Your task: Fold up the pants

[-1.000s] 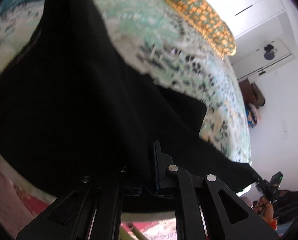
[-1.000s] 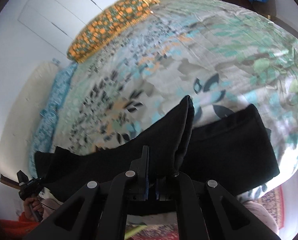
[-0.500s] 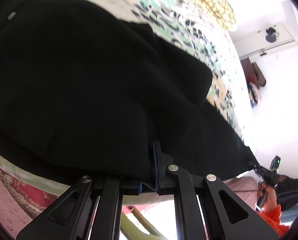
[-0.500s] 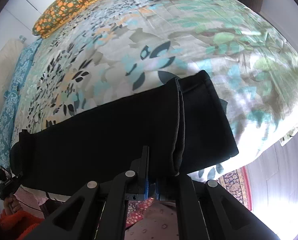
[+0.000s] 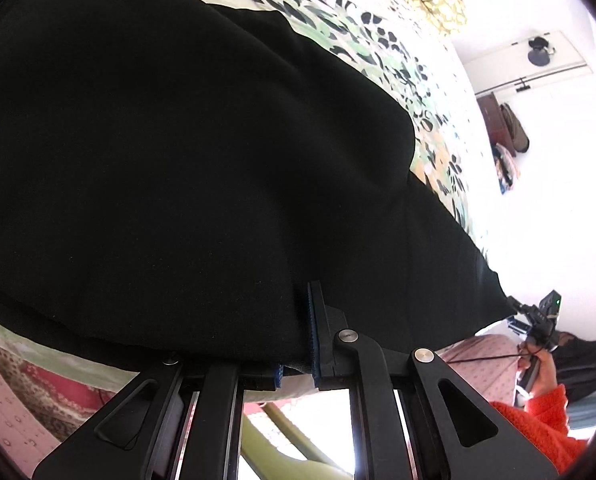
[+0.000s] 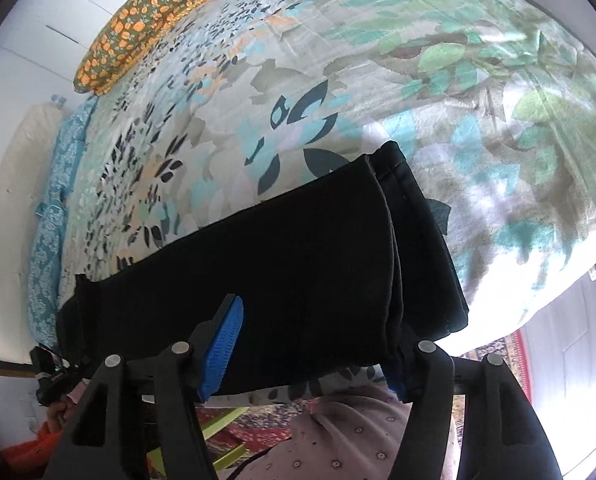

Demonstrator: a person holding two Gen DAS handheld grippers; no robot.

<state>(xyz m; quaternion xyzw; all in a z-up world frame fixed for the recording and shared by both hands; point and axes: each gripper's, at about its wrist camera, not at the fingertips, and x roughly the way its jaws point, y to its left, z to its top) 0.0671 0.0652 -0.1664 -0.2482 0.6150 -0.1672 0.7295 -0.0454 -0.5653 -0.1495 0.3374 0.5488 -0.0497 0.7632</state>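
Black pants (image 6: 298, 264) lie folded lengthwise on the floral bedspread (image 6: 337, 80), one leg laid over the other, with the hems at the right end. They fill most of the left wrist view (image 5: 178, 160). My left gripper (image 5: 298, 344) is shut on the near edge of the pants at the waist end. My right gripper (image 6: 313, 344) is open, its jaws spread wide over the near edge of the leg end, holding nothing. The left gripper also shows at the far left in the right wrist view (image 6: 50, 376).
An orange-patterned pillow (image 6: 150, 20) lies at the head of the bed, a blue patterned one (image 6: 54, 200) along the far side. A red patterned rug (image 6: 497, 352) covers the floor below the bed's near edge. White closet doors stand behind.
Both grippers lowered the top leg onto the lower one and the cloth now lies flat. My right gripper opened and let go of the pants. The left stays shut.
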